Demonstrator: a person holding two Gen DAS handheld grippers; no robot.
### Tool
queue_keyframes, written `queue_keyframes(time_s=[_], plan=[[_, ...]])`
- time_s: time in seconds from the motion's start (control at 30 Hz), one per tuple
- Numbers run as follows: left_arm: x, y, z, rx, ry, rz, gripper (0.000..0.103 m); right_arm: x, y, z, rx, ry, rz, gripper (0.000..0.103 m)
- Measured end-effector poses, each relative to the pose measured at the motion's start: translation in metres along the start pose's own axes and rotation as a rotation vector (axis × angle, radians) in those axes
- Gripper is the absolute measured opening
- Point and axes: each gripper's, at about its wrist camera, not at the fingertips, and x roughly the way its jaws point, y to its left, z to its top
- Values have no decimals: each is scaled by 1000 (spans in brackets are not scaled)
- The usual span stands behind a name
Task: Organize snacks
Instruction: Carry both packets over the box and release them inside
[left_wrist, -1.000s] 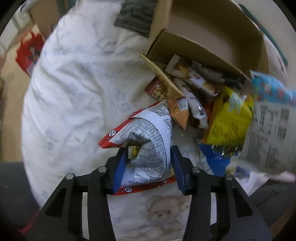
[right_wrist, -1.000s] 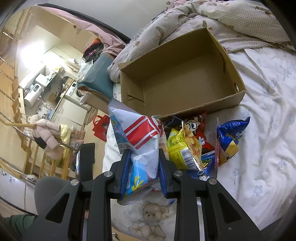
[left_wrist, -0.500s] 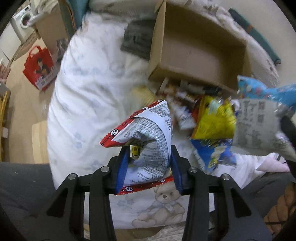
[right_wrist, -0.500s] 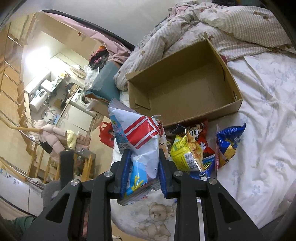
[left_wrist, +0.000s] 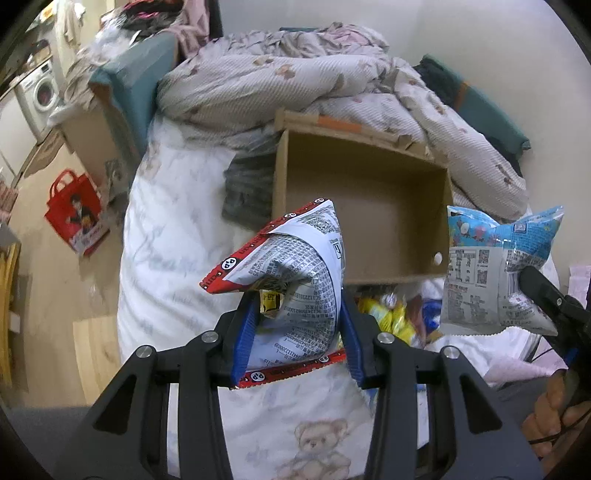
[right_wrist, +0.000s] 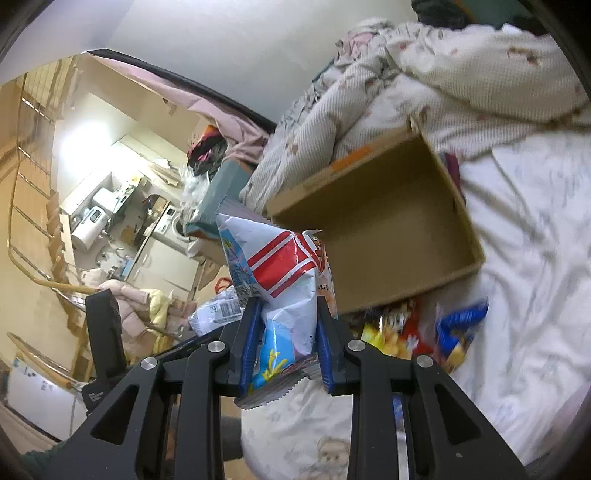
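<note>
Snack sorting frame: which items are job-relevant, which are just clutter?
Job:
- red-edged snack bag, held by left gripper
- blue snack bag, held by right gripper
- cardboard box
- loose snacks

Clutter:
- duvet
- red tote
- washing machine

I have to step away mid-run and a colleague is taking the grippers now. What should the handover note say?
Left gripper: shut on the red-edged white snack bag, held in the air.
Right gripper: shut on the blue-and-red snack bag, also held in the air.
Cardboard box: open on the bed, nothing visible inside.
Loose snack pile: on the sheet against the box's near wall.
Done: two bags picked up.
Left: probably drop both into the box, then the rest of the pile.
</note>
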Motion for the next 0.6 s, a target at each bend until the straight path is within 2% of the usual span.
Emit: queue_keyframes(time_s=[0.23,0.5,0.57,0.6], plan=[[21,-19,38,51,-18,-10,38,10,1,38,-37,-37,-50,30],[60,-44,54,104,-16,-30,38,43,-22,62,-59,-43,-142,30],[71,-48,55,118,-15,-52,38,53,-31,64,-59,-36,-168,30],[81,-49,55,129,-8,-91,38,58,-37,64,-57,-34,-178,30]])
